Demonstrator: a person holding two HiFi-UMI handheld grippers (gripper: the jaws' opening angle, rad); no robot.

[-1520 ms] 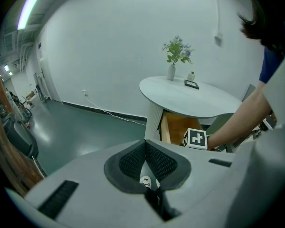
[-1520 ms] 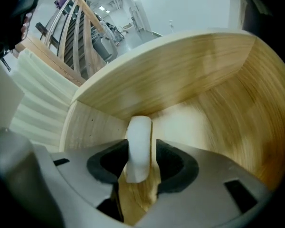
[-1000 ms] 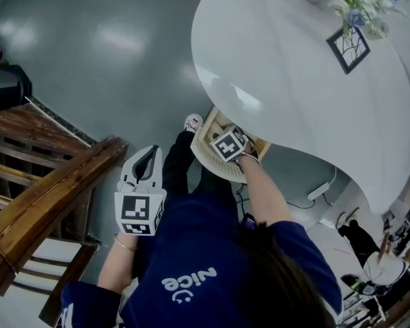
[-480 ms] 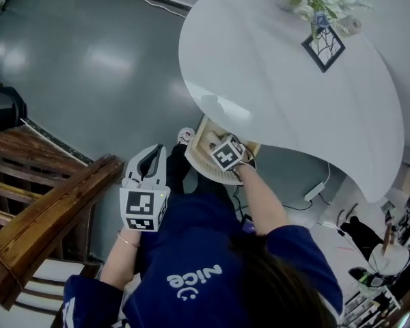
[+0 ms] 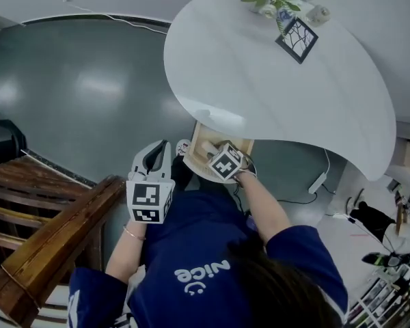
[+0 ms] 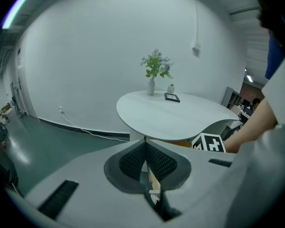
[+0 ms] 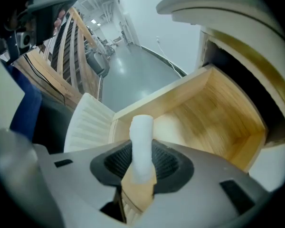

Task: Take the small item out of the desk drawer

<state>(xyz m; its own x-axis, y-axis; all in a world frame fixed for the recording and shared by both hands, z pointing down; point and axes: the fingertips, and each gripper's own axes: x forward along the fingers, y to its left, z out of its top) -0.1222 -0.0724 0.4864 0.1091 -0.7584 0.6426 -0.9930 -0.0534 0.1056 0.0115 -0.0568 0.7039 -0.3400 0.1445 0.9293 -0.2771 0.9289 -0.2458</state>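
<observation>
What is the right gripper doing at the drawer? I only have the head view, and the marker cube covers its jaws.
Observer: In the right gripper view, the right gripper is shut on a small white cylinder that sticks out past the jaw tips.
Operator: Is anything else in the drawer?
Observer: The part of the drawer that this view shows is bare wood. The gripper hides the near corner.
Operator: And the left gripper?
Observer: In its own view, the left gripper is shut with nothing between its pads, and it points toward the white table.
</observation>
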